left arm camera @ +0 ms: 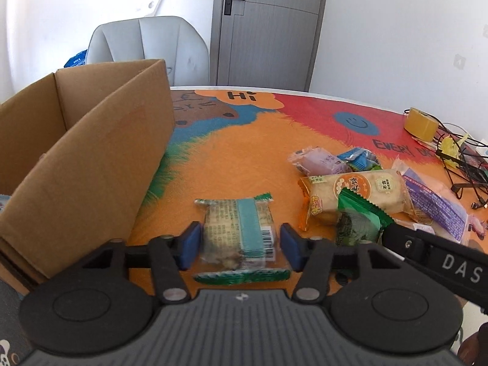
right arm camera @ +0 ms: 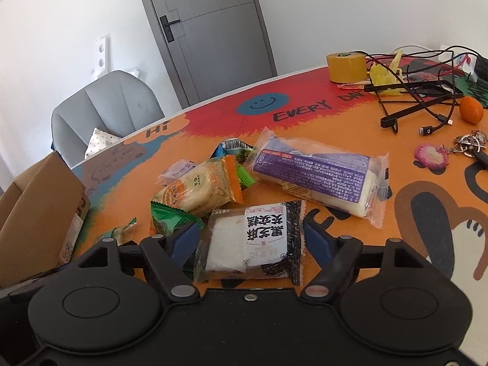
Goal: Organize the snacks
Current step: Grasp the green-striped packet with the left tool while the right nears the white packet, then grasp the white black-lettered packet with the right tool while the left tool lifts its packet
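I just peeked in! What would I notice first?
The bright cartoon tablecloth with a blue smiley, and a heap of snack packets in its middle. A big cardboard box stands open at the left. Each gripper's jaws straddle one packet.

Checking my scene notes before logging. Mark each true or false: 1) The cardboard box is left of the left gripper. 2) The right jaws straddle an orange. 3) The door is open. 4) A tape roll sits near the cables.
1) True: the cardboard box stands left of the left gripper.
2) False: the right gripper straddles a black-and-white snack pack; the orange lies far off.
3) False: the door is closed.
4) True: the tape roll sits beside the cables.
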`<state>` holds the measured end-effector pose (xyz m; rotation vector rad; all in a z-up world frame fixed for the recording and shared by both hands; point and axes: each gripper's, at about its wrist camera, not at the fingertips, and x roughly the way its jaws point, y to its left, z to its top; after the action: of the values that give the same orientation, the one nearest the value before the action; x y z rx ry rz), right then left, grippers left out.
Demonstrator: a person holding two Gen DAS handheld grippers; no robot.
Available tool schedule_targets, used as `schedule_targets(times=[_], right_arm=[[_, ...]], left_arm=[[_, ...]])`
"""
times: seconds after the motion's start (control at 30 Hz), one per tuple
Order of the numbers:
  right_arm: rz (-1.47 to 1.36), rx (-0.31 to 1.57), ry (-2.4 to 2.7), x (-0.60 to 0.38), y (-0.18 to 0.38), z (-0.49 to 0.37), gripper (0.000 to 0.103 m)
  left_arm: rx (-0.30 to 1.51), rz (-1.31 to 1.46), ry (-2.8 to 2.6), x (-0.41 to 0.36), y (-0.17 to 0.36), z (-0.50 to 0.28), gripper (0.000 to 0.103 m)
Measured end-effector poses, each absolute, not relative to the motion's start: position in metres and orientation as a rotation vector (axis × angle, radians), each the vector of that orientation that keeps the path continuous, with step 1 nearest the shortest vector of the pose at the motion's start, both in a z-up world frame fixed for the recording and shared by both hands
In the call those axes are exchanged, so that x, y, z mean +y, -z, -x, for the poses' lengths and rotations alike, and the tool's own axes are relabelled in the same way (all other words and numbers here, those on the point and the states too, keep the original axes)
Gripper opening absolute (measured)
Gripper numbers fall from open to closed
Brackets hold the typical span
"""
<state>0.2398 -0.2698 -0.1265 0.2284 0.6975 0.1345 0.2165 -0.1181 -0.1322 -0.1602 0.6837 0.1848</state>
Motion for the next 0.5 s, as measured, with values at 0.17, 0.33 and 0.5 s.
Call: schedule_targets(times=[0.17,0.33,0.5], right_arm=[[-0.173,0.713,-0.124,-0.257,0.132,-0.241,0.079],[-0.197,0.694,-0.139,-0.261,0.129,-0.232,0.06],[-0.217,0.683,-0.134,-0.266,0.124,-0.223,0.052]], left_arm=[[0.682,0.18,-0.164,-0.111,0.131,-0.213,0.047],[0.681,0.195,-0.145,-0.111,0.129,-0.208,0.047],[0.665,0.199,-0.136,-0.112,0.121,-0.2,0.047]])
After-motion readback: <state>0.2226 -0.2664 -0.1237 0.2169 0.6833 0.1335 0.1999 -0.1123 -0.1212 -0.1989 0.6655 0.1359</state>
